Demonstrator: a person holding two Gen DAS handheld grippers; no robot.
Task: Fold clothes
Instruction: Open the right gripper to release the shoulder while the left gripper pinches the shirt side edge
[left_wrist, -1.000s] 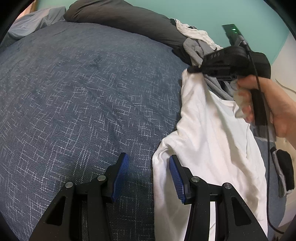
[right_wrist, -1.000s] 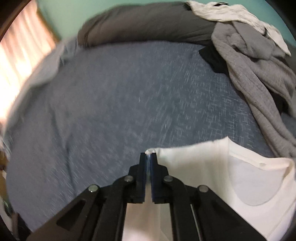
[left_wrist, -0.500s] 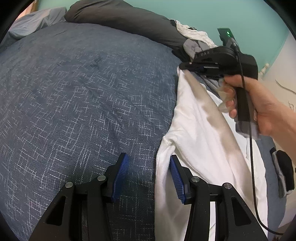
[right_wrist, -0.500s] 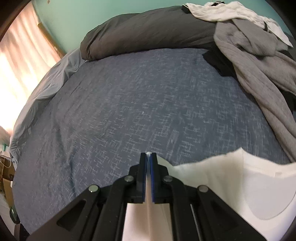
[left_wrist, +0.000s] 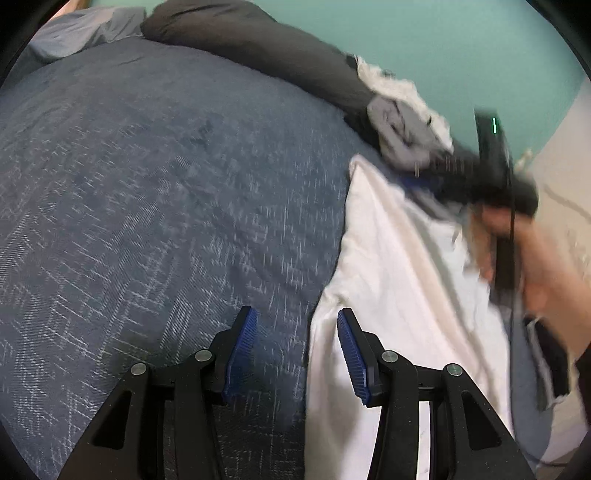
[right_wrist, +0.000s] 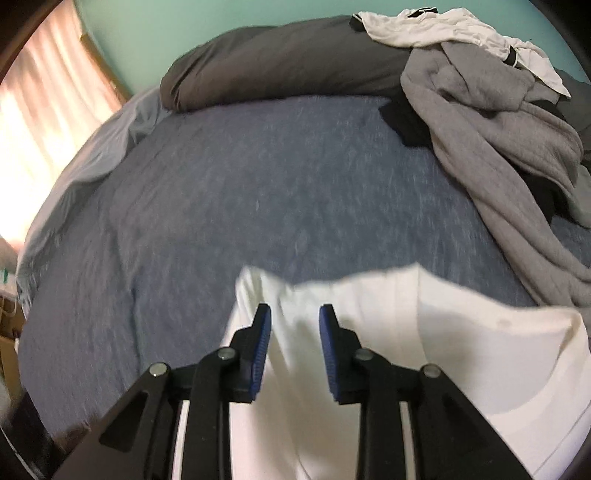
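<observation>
White cotton T-shirt (right_wrist: 461, 354) spread along right side of blue-grey woven bedspread (left_wrist: 155, 206); neckline toward right in right wrist view, shoulder edge lying slack and rumpled on cover. Same shirt (left_wrist: 391, 266) seen from left wrist view as long strip running from near edge up toward clothes pile.

Right gripper (right_wrist: 294, 325): jaws parted to moderate gap, blue pads (right_wrist: 263, 332) on either side of shirt's rumpled corner, nothing clamped; fabric lies below and between them. Contact with cloth: cannot tell. In left wrist view, same tool (left_wrist: 480, 177) blurred, held in a hand (left_wrist: 524, 251) over far end of shirt, cable trailing down.

Left gripper (left_wrist: 295, 347): jaws wide apart, holding nothing. Shirt's left edge falls in the gap, nearer the right pad (left_wrist: 351, 354); left pad over bare bedspread.

Beyond shirt: heap of unfolded clothes at far right of bed, grey sweatshirt (right_wrist: 491, 122) draped over something black, crumpled white garment (right_wrist: 443, 26) on top. Dark grey pillow (right_wrist: 280, 66) across head of bed. Pale blue sheet (right_wrist: 92, 158) at left margin. Teal wall (left_wrist: 461, 48) behind. Lit curtain (right_wrist: 44, 110) at far left.
</observation>
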